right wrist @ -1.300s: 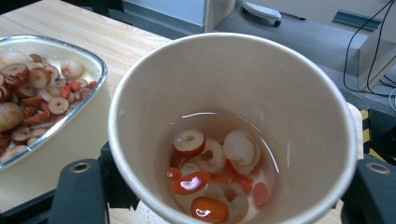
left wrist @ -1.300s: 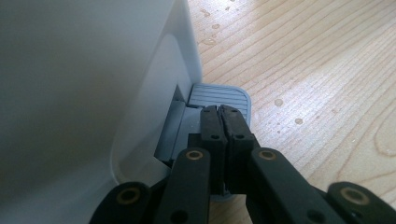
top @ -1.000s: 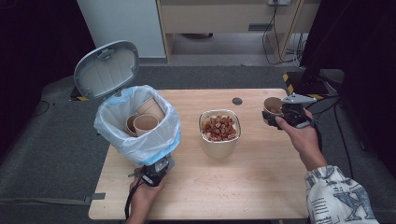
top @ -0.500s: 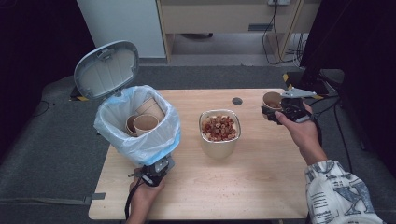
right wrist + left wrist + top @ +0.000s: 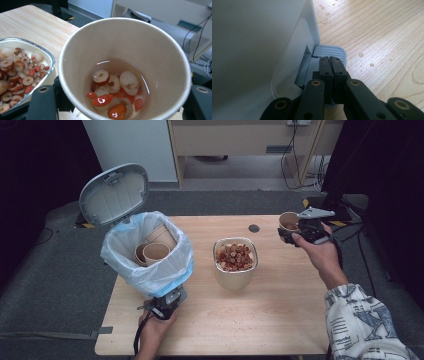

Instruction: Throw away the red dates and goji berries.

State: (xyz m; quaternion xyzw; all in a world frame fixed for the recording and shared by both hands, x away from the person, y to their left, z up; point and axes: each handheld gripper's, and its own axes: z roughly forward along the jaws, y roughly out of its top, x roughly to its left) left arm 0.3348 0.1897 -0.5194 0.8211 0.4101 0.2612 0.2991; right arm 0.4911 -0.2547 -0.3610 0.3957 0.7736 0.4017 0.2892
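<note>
High view: right gripper (image 5: 295, 231) holds the paper cup (image 5: 288, 220), jaws clamped on its wall, at the table's (image 5: 280, 320) far right edge; since a second ago cup and hand have lifted slightly and shifted a little. Cup carries sliced red fruit in liquid (image 5: 113, 92). Left gripper (image 5: 167, 301), jaws shut together, unmoved, presses the bin's pedal (image 5: 329, 51); lid (image 5: 114, 194) still open. Glass dish (image 5: 236, 260) unchanged.

The bin (image 5: 150, 265) hides most of the left gripper (image 5: 167, 301). The paper cup (image 5: 125, 70) hides the right gripper's jaws at six o'clock.
</note>
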